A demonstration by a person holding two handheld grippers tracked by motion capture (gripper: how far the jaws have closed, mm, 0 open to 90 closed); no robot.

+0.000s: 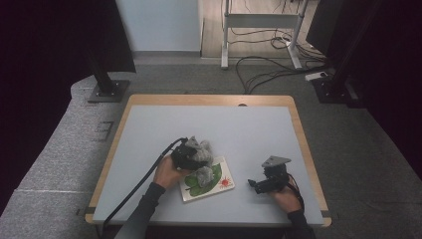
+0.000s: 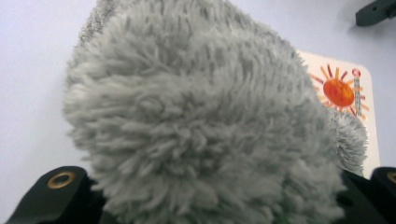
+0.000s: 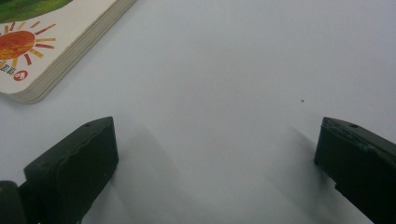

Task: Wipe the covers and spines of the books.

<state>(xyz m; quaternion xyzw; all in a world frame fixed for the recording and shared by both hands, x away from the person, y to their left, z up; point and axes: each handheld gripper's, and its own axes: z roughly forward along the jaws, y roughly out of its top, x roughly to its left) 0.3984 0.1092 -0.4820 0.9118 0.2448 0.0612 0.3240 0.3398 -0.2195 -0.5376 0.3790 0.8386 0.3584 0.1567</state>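
Note:
A fluffy grey plush toy [image 1: 203, 160] hangs partly over a picture book [image 1: 221, 182] with a green leaf and an orange sun on its white cover. My left gripper [image 1: 192, 154] is shut on the toy, whose fur [image 2: 196, 121] bulges up between the black jaws and hides their tips. The book's sun corner [image 2: 343, 91] peeks out behind the toy. My right gripper [image 1: 256, 184] rests low on the table to the right of the book and points toward it. Its jaws stand wide apart with nothing between them [image 3: 215, 135], and the book's corner [image 3: 42, 60] lies just ahead.
The pale blue table top [image 1: 239, 134] has a wooden rim. Black stands flank the table at the far left [image 1: 107, 84] and far right [image 1: 338, 84]. Cables lie on the floor [image 1: 263, 69] beyond the far edge.

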